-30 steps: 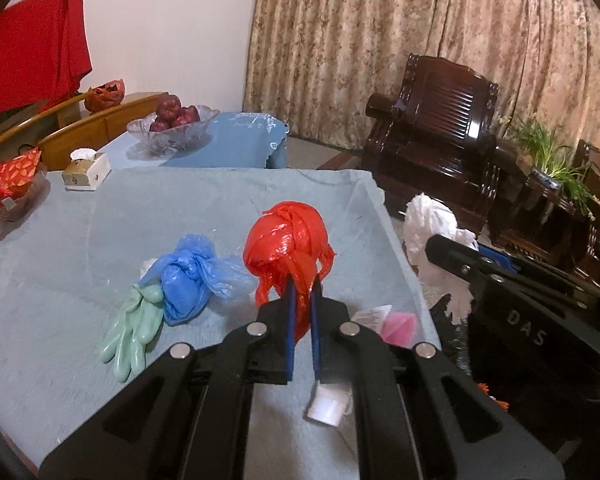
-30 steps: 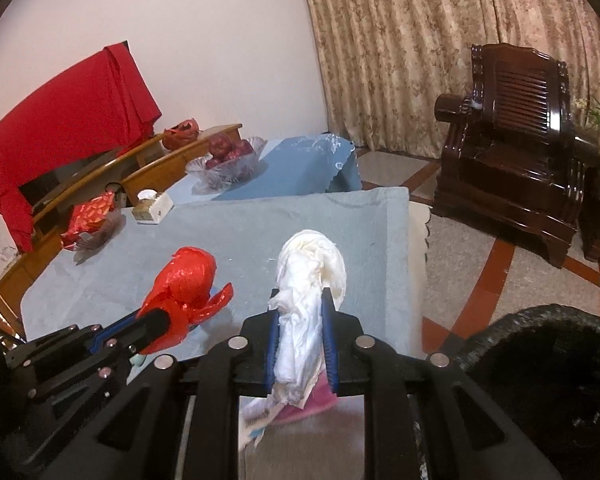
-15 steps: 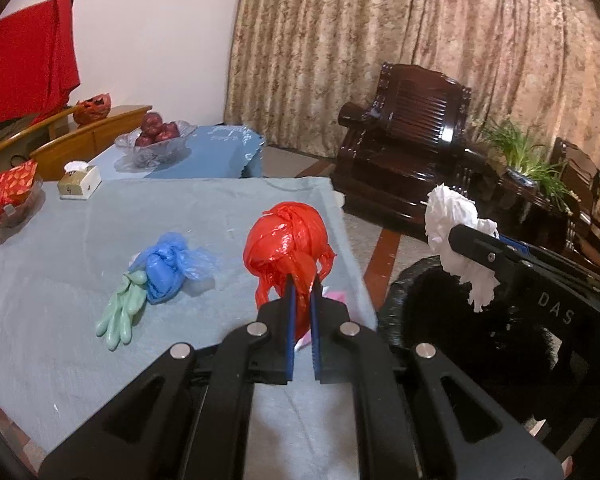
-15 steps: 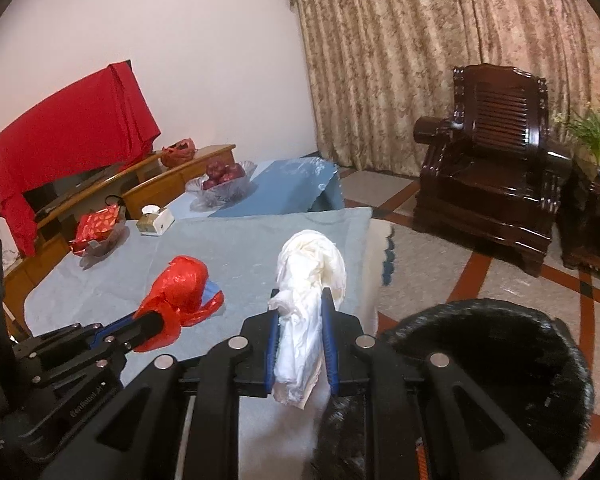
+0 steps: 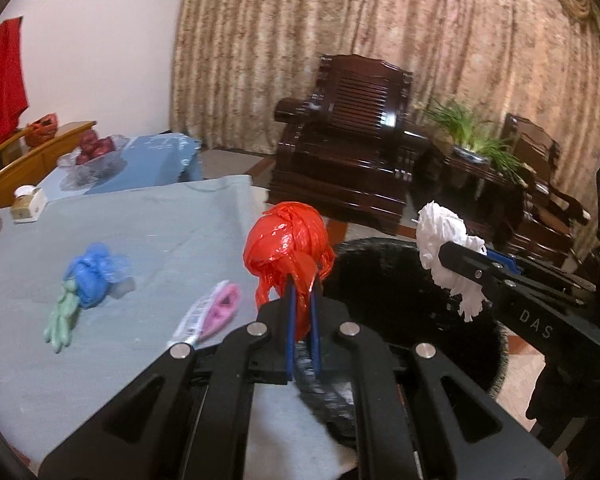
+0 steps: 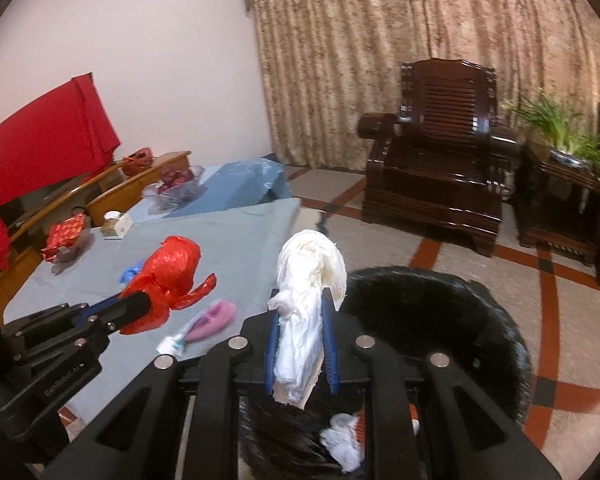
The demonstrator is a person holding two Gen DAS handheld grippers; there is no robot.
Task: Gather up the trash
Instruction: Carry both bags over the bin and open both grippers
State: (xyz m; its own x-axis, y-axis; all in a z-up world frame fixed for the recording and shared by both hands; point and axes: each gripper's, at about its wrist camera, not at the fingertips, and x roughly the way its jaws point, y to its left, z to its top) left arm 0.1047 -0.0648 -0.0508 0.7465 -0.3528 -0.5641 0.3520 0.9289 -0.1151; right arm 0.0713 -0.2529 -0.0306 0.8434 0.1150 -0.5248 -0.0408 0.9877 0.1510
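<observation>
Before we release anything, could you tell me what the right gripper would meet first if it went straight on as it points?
Probably the black-lined trash bin: the right gripper, clamping the crumpled white plastic bag, points down over its near rim, though depth is unclear.

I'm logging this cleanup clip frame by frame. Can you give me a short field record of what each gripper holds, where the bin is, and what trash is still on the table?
left gripper: shut on crumpled red plastic bag
right gripper: shut on crumpled white plastic bag
bin: black-lined trash bin on the floor beside the table edge, some trash already inside
left on table: blue plastic bag wad, pale green rubber glove, pink and white wrapper
</observation>
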